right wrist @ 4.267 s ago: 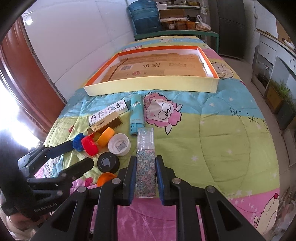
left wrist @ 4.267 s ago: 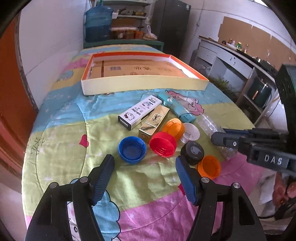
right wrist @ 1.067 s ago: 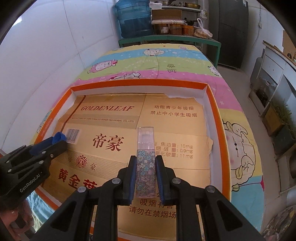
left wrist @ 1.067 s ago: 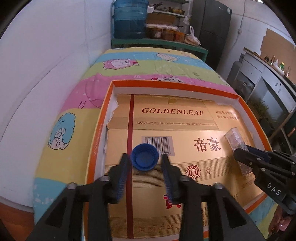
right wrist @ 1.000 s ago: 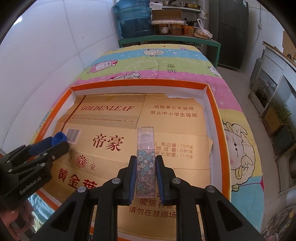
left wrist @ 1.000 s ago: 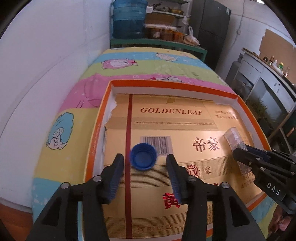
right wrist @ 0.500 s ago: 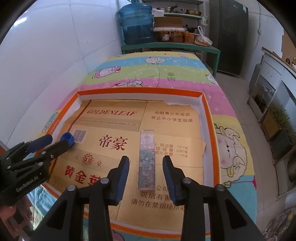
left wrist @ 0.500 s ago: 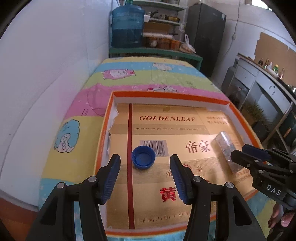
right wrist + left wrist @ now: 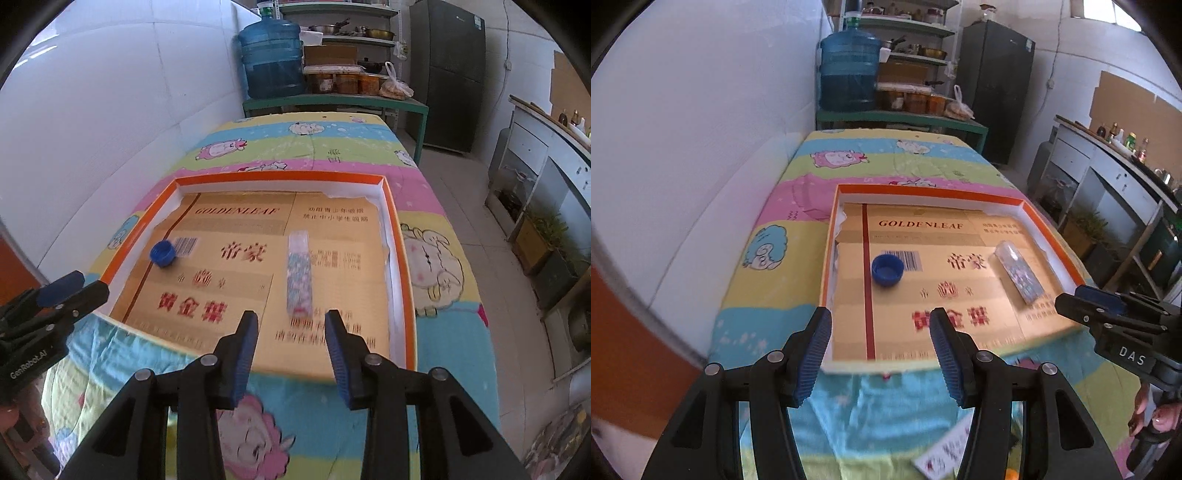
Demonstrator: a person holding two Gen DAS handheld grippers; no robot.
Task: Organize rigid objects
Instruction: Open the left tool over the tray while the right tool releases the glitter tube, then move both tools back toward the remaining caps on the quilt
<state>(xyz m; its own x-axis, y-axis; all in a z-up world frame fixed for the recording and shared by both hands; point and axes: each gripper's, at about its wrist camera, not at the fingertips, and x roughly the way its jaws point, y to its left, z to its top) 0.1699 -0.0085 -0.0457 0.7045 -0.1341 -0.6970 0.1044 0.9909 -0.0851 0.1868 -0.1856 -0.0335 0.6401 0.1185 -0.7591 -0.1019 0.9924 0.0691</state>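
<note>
Left gripper jaws apart, empty, right gripper just opened, empty, blue bottle cap and clear floral tube lying in orange-rimmed tray, well apart

A shallow tray lies on the bedspread. In it, a bottle cap sits at the left, well apart from a clear tube lying lengthwise at the right.
</note>
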